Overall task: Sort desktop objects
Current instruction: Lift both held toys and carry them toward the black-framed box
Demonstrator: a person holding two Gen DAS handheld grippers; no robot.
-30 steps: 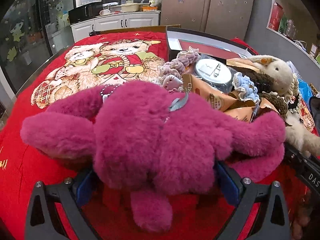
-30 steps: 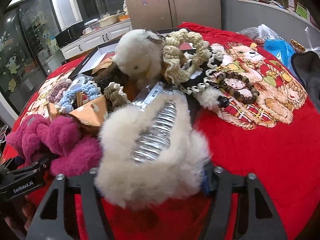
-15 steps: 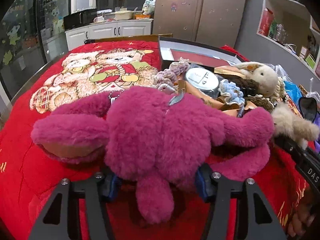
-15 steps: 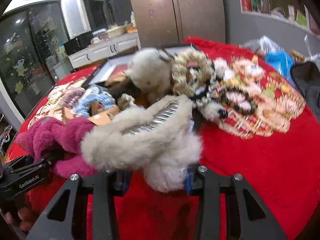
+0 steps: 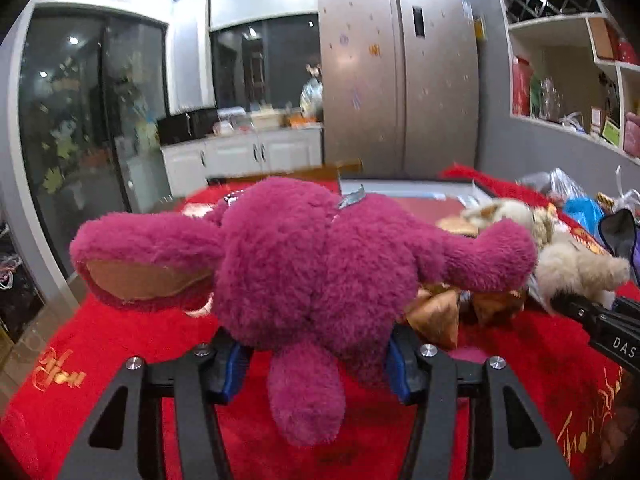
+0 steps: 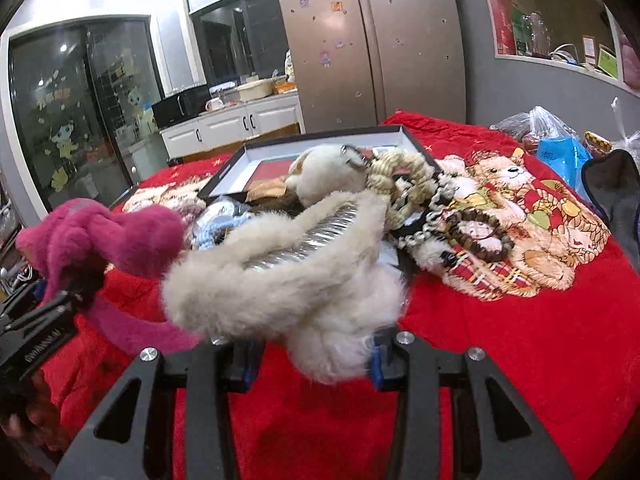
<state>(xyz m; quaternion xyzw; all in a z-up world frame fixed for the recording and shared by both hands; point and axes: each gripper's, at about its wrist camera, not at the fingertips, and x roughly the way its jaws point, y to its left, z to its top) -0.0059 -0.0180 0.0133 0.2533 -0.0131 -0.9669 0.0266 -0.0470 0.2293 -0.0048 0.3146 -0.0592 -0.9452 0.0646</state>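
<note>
The pink plush toy is pinched in the left gripper, whose jaws have just been closing and whose blue pads press into the fur on both sides. The toy is off the red cloth, with 1 limb hanging down between the fingers and 2 long limbs spread to either side; a grey tag sticks up from its top. The right wrist view shows the same toy at the left edge.

The cream fur headband, with a ribbed silver strip along its inside, is clamped in the right gripper; those jaws closed earlier in the last second and the pads squeeze the fur at its lower end. It is also held above the cloth.

Behind both lies the pile: 1 cream plush animal with a metal ring, 1 braided rope ring, 1 string of dark brown beads, a blue crocheted piece and some orange packets, all next to or touching 1 open black box with a white and red inside.

The cloth carries a printed teddy bear and gold script, which reads roughly "You" in the left wrist view. The other gripper's body shows the letters "DAS" in the left view. In the right view the lettering on the other gripper is too blurred to read.

Behind the table stand 1 steel 2-door fridge dotted with stickers, white cabinets and wall shelves.
</note>
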